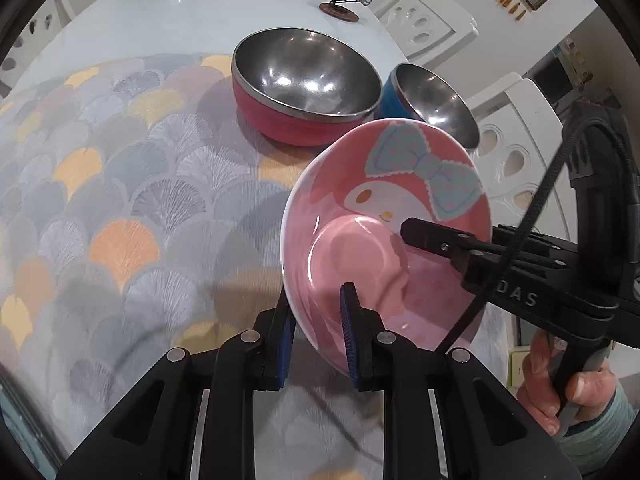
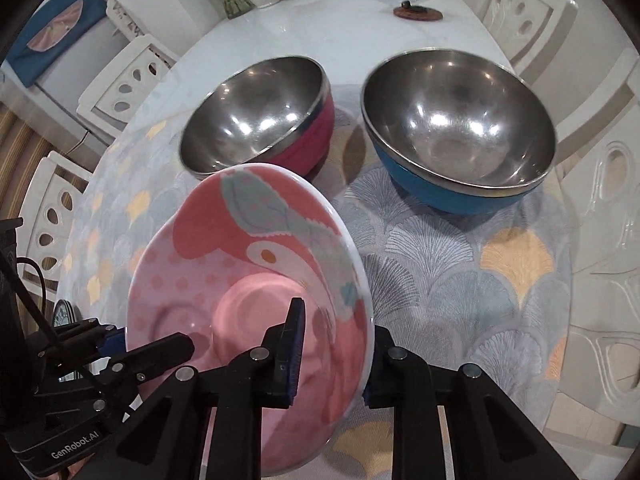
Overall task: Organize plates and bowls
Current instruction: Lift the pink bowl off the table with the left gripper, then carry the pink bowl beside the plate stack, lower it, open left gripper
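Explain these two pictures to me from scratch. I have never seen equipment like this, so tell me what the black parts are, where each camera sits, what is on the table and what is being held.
There is no robot here. A person holds a black two-finger gripper in each hand, and each gripper carries a wide-angle camera looking along its fingers.

One picture comes from the left gripper, the other from the right gripper. Each also catches the other gripper at its edge.

Both grippers are clamped on the rim of the same pink ceramic bowl with a cartoon face and blue bow, which is tilted above the table.

On the patterned fan-print tablecloth stand two empty steel bowls, one with a red outside and one with a blue outside, side by side and apart.
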The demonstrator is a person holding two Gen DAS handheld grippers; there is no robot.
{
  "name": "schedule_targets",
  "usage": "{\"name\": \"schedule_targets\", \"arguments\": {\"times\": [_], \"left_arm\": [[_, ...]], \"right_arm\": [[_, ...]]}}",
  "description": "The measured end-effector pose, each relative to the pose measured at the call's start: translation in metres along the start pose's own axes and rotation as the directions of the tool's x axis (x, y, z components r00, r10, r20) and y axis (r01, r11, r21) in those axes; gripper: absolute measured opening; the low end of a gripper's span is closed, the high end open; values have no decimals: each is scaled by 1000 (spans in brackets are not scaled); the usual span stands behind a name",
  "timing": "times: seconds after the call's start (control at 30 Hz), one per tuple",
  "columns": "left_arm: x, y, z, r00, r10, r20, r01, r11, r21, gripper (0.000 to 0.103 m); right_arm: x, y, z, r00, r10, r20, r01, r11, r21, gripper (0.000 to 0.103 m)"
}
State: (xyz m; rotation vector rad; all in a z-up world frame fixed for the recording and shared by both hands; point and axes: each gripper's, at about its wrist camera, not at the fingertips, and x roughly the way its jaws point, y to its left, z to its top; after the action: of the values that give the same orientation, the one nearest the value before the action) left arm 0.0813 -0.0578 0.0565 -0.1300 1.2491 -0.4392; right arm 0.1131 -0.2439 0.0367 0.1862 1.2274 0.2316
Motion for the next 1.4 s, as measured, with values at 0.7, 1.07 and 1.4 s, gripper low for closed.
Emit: {"name": "schedule_targets", "arguments": {"times": [0.7,1.07,1.4], "left_arm": [[-95,11,-103,989,-89,116,87,996,26,16],[-83,22,-147,996,-55,67,53,998,26,16],[-65,18,-147,999,-39,37,37,998,51,16]], "right_arm": [[-90,75,-111,999,-25,40,19,990,140,25],[-63,84,-171,999,-7,-48,17,976,216,25],[-50,73,-183,998,-14,-69,31,965,260,25]]}}
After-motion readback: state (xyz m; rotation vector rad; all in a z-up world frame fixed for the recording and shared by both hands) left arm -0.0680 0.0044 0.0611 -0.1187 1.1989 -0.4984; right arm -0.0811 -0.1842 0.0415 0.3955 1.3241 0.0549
